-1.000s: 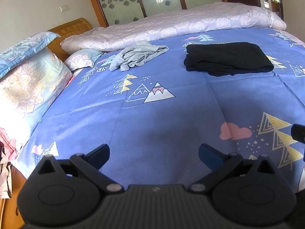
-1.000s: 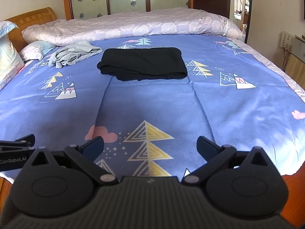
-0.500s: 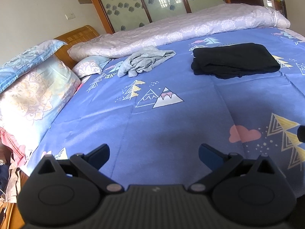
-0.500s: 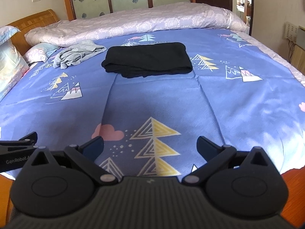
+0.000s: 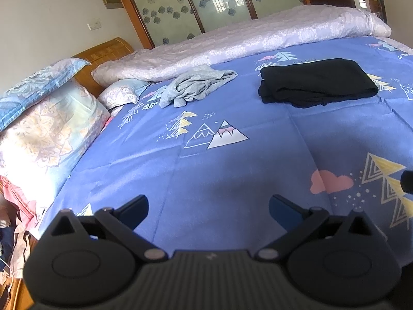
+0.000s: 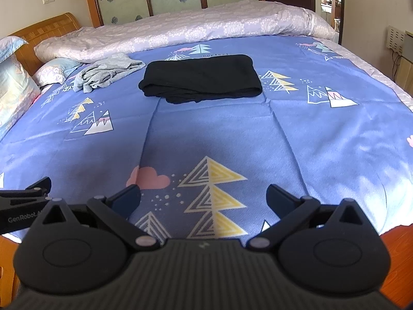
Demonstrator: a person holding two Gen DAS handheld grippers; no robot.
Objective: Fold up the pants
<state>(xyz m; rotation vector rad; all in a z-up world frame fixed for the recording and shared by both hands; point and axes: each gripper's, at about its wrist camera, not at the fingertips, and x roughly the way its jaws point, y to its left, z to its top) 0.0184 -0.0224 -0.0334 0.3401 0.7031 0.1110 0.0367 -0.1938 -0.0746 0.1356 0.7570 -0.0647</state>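
Note:
Black pants (image 5: 317, 82) (image 6: 201, 78) lie folded into a flat rectangle on the blue patterned bedsheet (image 5: 232, 160) (image 6: 232, 134), far from both grippers. A crumpled grey garment (image 5: 193, 86) (image 6: 105, 73) lies to their left near the pillows. My left gripper (image 5: 207, 208) hovers open over the near part of the sheet, holding nothing. My right gripper (image 6: 204, 199) is open too, empty, above the yellow triangle print. The left gripper's side (image 6: 23, 201) shows at the left edge of the right wrist view.
A rolled pale lilac quilt (image 5: 245, 41) (image 6: 185, 31) runs along the far side of the bed. Pillows (image 5: 46, 124) stack against the wooden headboard (image 5: 105, 51) on the left. Clothes (image 5: 15, 222) hang off the near left bed corner. A wooden bed edge (image 6: 397, 242) shows at right.
Both cameras have pulled back and tilted up a little, so the folded pants and grey garment sit slightly lower and farther. Both grippers stay open and empty.

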